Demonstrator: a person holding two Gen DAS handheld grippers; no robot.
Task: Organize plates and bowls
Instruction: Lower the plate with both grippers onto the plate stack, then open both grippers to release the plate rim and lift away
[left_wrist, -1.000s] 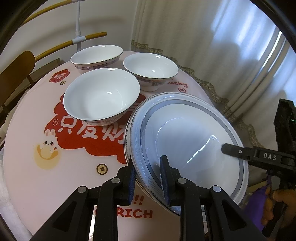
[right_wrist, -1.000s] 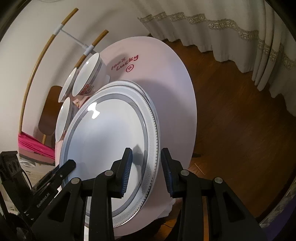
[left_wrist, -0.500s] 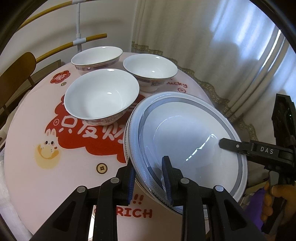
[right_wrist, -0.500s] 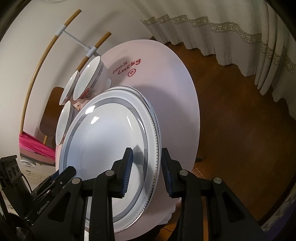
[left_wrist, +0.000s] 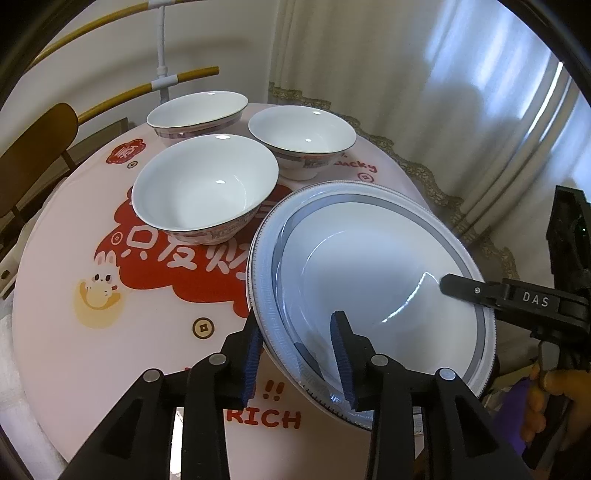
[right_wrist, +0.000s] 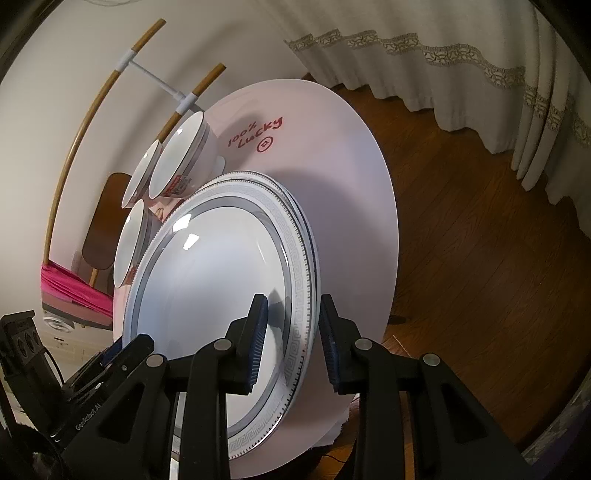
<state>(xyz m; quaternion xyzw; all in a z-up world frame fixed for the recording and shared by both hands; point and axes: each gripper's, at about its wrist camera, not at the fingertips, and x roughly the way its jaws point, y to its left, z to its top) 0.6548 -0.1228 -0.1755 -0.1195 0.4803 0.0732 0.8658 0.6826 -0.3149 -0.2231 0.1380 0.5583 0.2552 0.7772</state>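
Observation:
A stack of white plates (left_wrist: 373, 280) with grey patterned rims sits at the near right of the round table (left_wrist: 55, 314). My left gripper (left_wrist: 297, 350) straddles the stack's near rim, one finger under it and one inside the top plate, with a gap showing at the pads. My right gripper (right_wrist: 290, 341) straddles the opposite rim (right_wrist: 301, 295) the same way, also with a gap; it shows in the left wrist view (left_wrist: 476, 291). Three white bowls stand behind: a near one (left_wrist: 205, 186), a far left one (left_wrist: 197, 112) and a far right one (left_wrist: 303, 142).
The table has a pink cover with red print and ends close behind the plates. A wooden chair (left_wrist: 33, 147) stands at the left. Curtains (left_wrist: 424, 92) hang behind, over a wooden floor (right_wrist: 480, 258). A bamboo rack (left_wrist: 162, 77) stands beyond the bowls.
The top plate has tipped and shifted slightly on the stack. Both grippers have kept their places at the rim, and the right wrist view has drifted a little.

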